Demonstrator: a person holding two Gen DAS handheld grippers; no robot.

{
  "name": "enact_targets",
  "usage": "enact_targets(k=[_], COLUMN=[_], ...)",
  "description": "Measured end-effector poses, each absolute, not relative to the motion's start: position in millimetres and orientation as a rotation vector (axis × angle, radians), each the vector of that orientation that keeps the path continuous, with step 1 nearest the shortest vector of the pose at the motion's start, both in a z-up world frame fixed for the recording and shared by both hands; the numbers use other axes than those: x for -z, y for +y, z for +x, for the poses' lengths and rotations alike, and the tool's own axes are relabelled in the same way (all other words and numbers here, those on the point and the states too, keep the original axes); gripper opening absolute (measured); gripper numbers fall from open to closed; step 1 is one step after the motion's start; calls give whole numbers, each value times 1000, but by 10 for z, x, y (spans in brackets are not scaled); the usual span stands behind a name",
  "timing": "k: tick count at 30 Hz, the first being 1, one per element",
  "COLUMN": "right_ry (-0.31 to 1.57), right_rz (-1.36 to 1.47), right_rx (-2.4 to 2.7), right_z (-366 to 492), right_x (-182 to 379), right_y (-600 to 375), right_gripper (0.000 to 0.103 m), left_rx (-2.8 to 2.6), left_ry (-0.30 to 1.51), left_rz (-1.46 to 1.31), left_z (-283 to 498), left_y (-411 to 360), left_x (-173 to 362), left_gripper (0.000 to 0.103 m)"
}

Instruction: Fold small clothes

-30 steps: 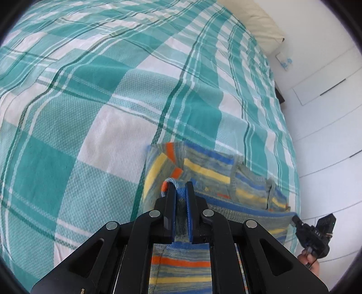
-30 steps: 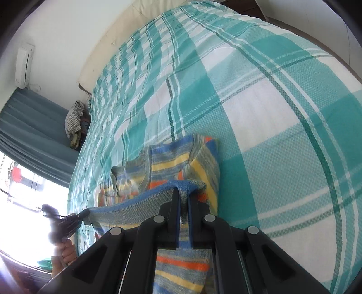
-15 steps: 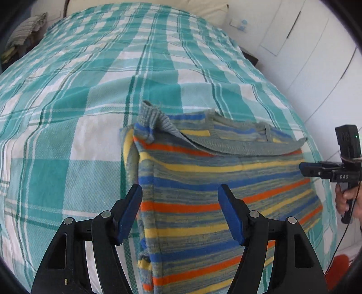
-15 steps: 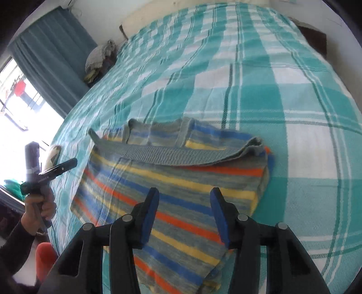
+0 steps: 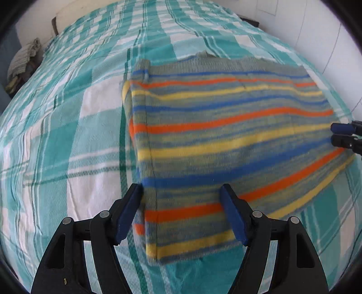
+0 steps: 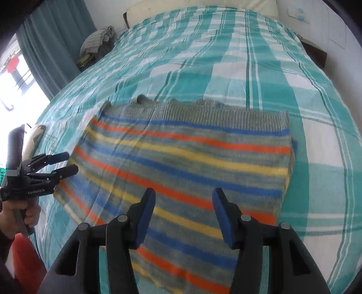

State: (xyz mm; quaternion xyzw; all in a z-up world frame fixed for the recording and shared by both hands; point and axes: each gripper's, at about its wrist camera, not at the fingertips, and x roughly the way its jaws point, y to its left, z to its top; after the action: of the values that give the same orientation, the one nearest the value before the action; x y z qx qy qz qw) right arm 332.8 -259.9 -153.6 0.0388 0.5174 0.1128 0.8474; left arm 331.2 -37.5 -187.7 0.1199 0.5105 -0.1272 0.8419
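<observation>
A knit sweater (image 5: pixel 226 135) with grey, blue, orange and yellow stripes lies folded flat on the teal plaid bedspread (image 5: pixel 67 135); its ribbed grey hem (image 6: pixel 203 115) lies along the far edge. My left gripper (image 5: pixel 181 192) hovers over the sweater's near left corner. Its jaws are opening, and nothing is pinched between the blue pads (image 5: pixel 129 210). My right gripper (image 6: pixel 183 194) hangs above the near right part of the sweater (image 6: pixel 192 162), jaws also opening and not gripping anything. Each view shows the other gripper at the sweater's side: right gripper (image 5: pixel 341 133), left gripper (image 6: pixel 65 161), held by a hand (image 6: pixel 20 214).
A heap of clothes (image 6: pixel 97 43) sits beside the bed's far left corner, next to a teal curtain (image 6: pixel 56 34). A pillow (image 6: pixel 226 4) lies at the head of the bed and a dark nightstand (image 6: pixel 314 52) stands at the far right. White panels (image 5: pixel 316 34) run along the right side.
Both grippers were shut on the sweater's edge; they have let go, opened and drawn back toward the near side. The sweater now lies folded flat.
</observation>
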Motion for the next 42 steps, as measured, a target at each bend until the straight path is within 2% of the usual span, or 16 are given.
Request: enact_targets(k=[2, 6, 8, 10, 11, 14, 16, 17, 25, 31, 42], right_ry=[1179, 1138, 1106, 1072, 1057, 1047, 1065, 1059, 993, 976, 971], right_rz=[-24, -183, -134, -73, -59, -66, -43, -29, -23, -21, -22], right_rx=[-206, -85, -46, -15, 4, 84, 120, 131, 161, 169, 173], right_z=[2845, 1995, 1807, 1702, 1671, 1602, 1591, 1598, 1534, 1540, 1537], right_x=[1818, 1816, 1735, 1683, 1675, 1753, 1840, 1874, 2048, 2086, 2108], right_y=[-2590, -2636, -2685, -2713, -2707, -2667, -2688, -2674, -2672, -2677, -2673], right_gripper=[54, 61, 61, 70, 71, 72, 79, 81, 98, 102, 103], left_rx=[241, 160, 181, 186, 193, 207, 185, 184, 188, 187, 145], left_ry=[1056, 1051, 1008, 963, 955, 926, 876, 830, 844, 836, 851], left_rz=[174, 110, 110, 122, 127, 177, 204, 184, 156, 153, 206], left_z=[2965, 2465, 2246, 2106, 2063, 1969, 1870, 1817, 1895, 1874, 1808], left_y=[-87, 156, 57, -110, -199, -435, -477, -441, -399, -422, -505], left_x=[1868, 1755, 1701, 1680, 1701, 1897, 2091, 2106, 2101, 2131, 2074], left_gripper=[79, 82, 86, 93, 95, 99, 102, 102, 102, 102, 102])
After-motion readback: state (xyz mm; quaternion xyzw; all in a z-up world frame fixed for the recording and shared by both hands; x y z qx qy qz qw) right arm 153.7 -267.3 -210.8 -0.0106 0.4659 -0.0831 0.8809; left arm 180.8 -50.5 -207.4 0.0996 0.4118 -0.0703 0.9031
